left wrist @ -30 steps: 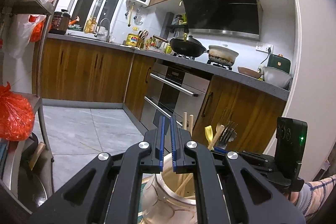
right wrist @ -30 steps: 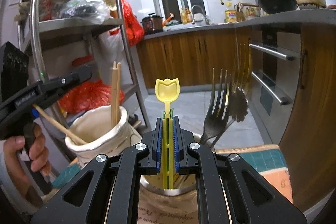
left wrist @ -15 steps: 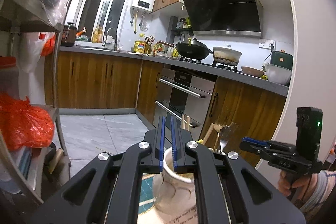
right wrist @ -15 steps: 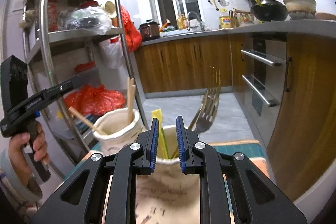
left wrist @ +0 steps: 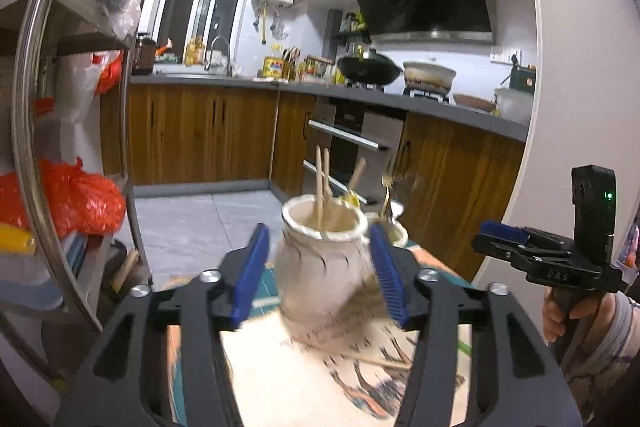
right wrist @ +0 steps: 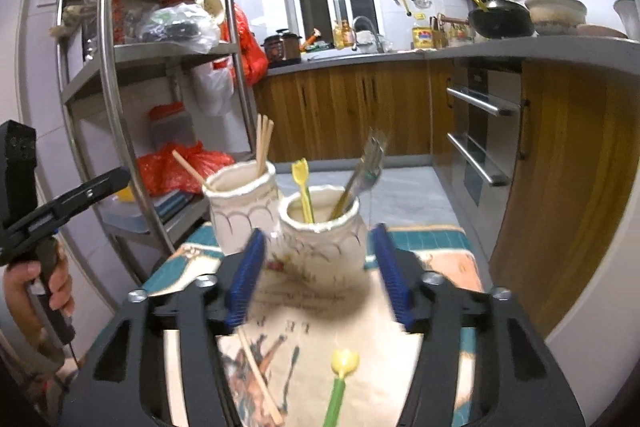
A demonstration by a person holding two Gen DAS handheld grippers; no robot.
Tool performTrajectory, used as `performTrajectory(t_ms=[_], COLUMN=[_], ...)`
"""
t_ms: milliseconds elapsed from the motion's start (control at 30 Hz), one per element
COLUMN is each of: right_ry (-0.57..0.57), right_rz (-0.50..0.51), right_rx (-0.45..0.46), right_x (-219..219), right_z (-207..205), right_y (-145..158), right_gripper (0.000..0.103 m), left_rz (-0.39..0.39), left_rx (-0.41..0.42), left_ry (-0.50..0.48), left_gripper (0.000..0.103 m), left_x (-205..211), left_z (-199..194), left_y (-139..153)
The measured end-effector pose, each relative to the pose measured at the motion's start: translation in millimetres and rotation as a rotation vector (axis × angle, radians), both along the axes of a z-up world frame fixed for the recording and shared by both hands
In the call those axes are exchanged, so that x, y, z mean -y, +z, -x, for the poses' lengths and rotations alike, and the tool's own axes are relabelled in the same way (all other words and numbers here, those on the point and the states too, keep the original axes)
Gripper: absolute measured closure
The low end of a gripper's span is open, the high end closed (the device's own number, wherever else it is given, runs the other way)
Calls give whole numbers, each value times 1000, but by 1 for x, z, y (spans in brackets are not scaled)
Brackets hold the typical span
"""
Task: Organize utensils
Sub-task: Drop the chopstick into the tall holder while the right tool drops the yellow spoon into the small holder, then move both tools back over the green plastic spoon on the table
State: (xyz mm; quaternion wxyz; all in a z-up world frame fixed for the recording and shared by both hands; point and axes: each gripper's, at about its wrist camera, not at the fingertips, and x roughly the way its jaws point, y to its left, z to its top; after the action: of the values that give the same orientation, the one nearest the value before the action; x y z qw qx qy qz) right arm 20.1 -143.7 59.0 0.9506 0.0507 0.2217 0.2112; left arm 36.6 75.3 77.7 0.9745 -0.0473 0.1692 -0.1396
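L gripper jaws spread wide, nothing between the blue pads but air; R gripper same, spread wide, holding nothing. Both hover over a printed cloth w/ teal border on a small table. Room: kitchen, wood cabinets, grey counter, oven, black wok, tiled floor, steel rack w/ red bags on the left.

R view only: 2 cream ceramic jars side by side and touching. Left jar has wooden chopsticks; right jar has a yellow tulip-top pick & metal forks. Near edge, loose on the cloth: one chopstick, another tulip pick w/ green stem.

L view: chopstick jar nearest, 2nd jar mostly hidden behind it; R gripper off to the right.
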Motion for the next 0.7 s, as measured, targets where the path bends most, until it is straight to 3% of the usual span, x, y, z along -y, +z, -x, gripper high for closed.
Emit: performTrajectory(t_ms=[167,400,700], right_ry=[-9,-32,-26], right_rz=[3,47,158], right_rx=[-41,-104,-206], right_x=[10,16,4], right_z=[12,20,21], right_y=[-14,-31,-61], right_gripper=[14,10,8], left_rz=[24,-8,-87], left_rx=[-45,-128,-176], left_ry=[27,75,128], left_gripper=[22,13,6], left_x=[10,22,35], left_z=[16,24,23], left_y=[-16,-52,-73])
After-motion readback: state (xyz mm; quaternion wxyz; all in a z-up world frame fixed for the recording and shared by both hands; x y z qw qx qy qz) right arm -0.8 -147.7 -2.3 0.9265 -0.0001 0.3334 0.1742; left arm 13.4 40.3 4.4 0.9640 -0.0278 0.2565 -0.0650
